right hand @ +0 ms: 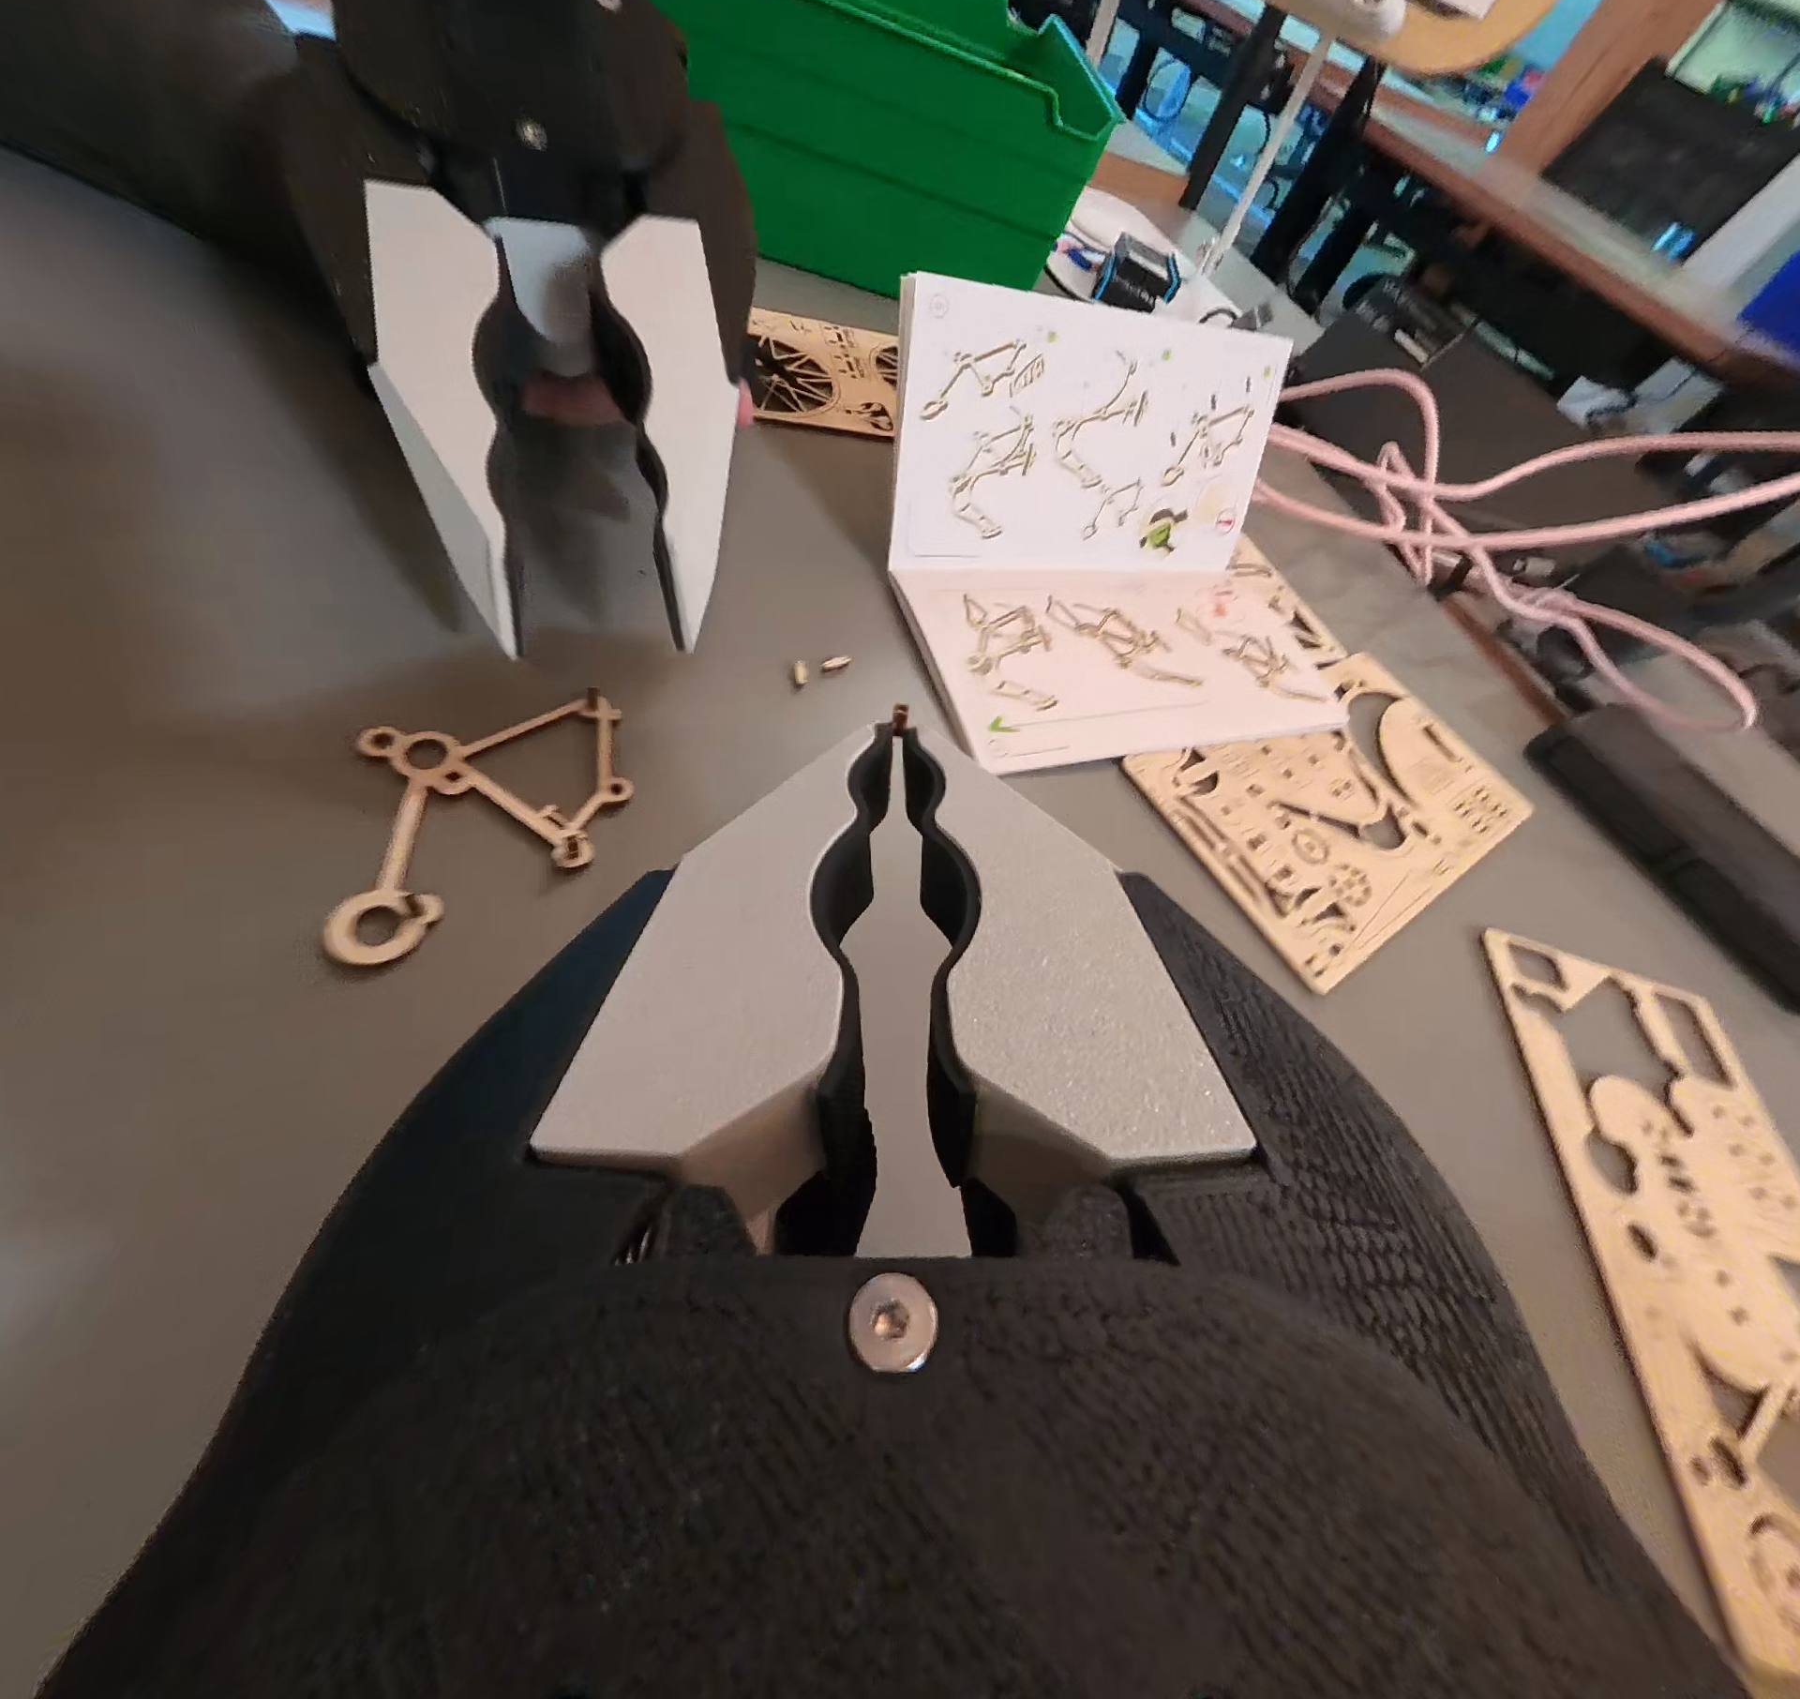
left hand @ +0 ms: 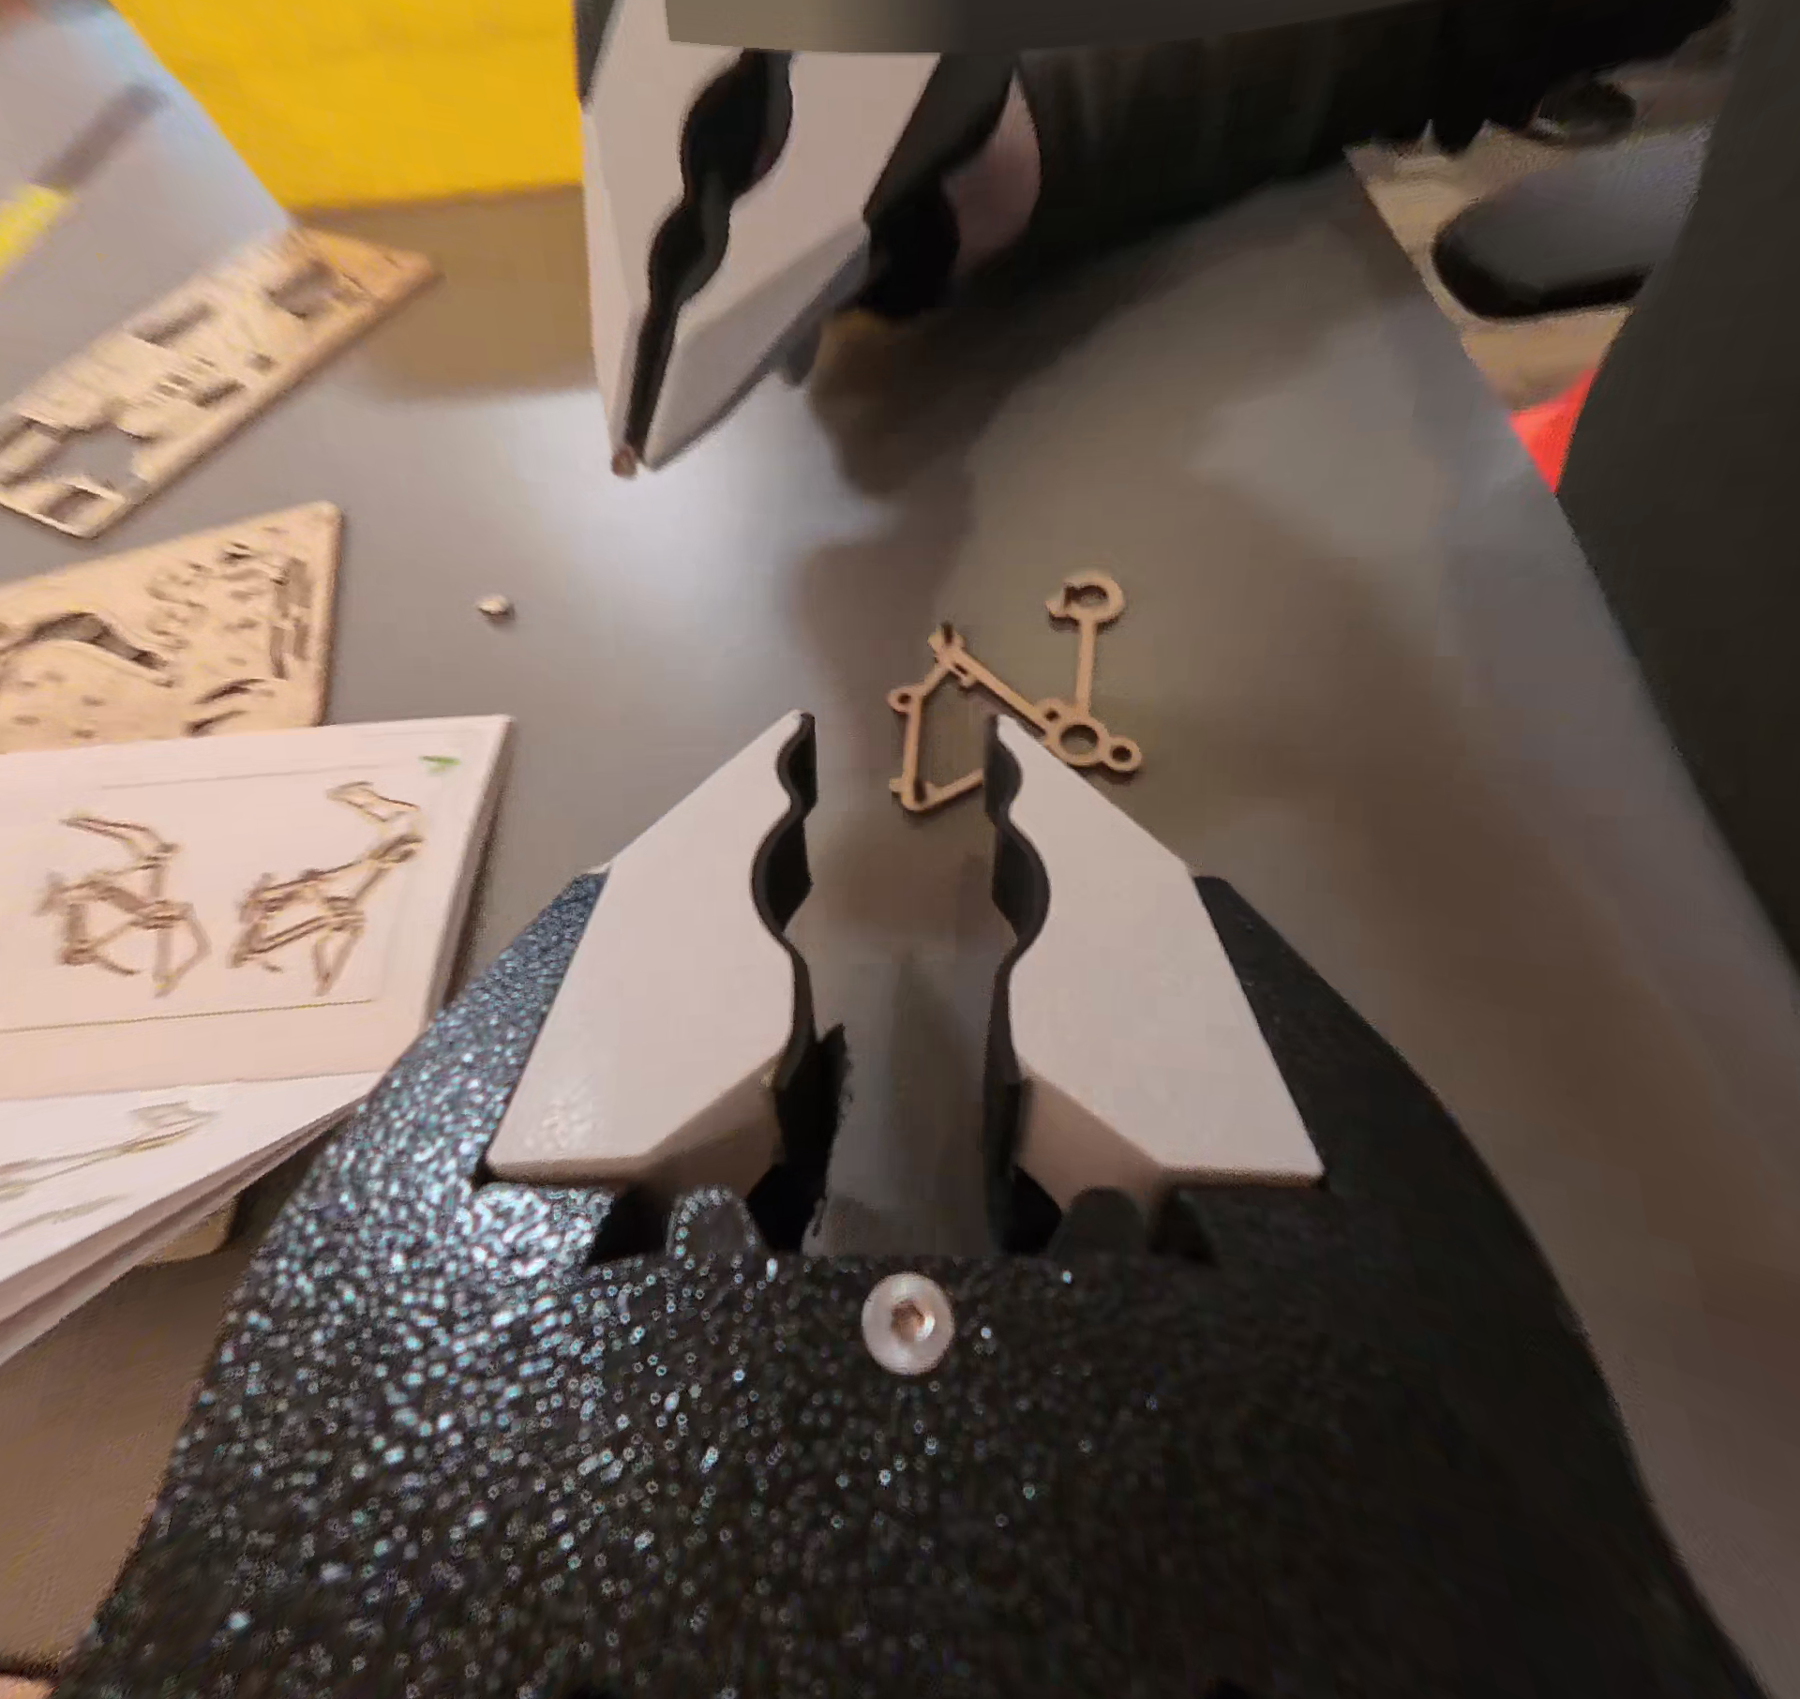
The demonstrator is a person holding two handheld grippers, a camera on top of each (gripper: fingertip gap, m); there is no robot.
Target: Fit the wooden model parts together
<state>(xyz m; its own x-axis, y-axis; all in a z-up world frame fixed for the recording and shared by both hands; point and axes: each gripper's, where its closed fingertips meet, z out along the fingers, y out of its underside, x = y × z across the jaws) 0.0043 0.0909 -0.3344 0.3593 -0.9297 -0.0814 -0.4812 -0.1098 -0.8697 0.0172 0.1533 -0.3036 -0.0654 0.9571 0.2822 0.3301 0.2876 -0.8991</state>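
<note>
A tiny brown wooden peg is pinched by the right tongs; the left tongs are held wide above the flat, ring-ended plywood frame.

Tan wooden frame – grey table – green bins

Soft, even indoor light falls from above. On the grey counter it leaves a pale sheen and broad, blurry-edged shadows under the tongs. The left wrist view is smeared toward 9 and 10 o'clock, where the booklet and wooden sheets lose detail; the frame piece at centre stays fairly crisp. The right wrist view is sharper, though the room at 1 to 2 o'clock is soft. Wide-angle bending stretches both pictures at the rims.
</note>
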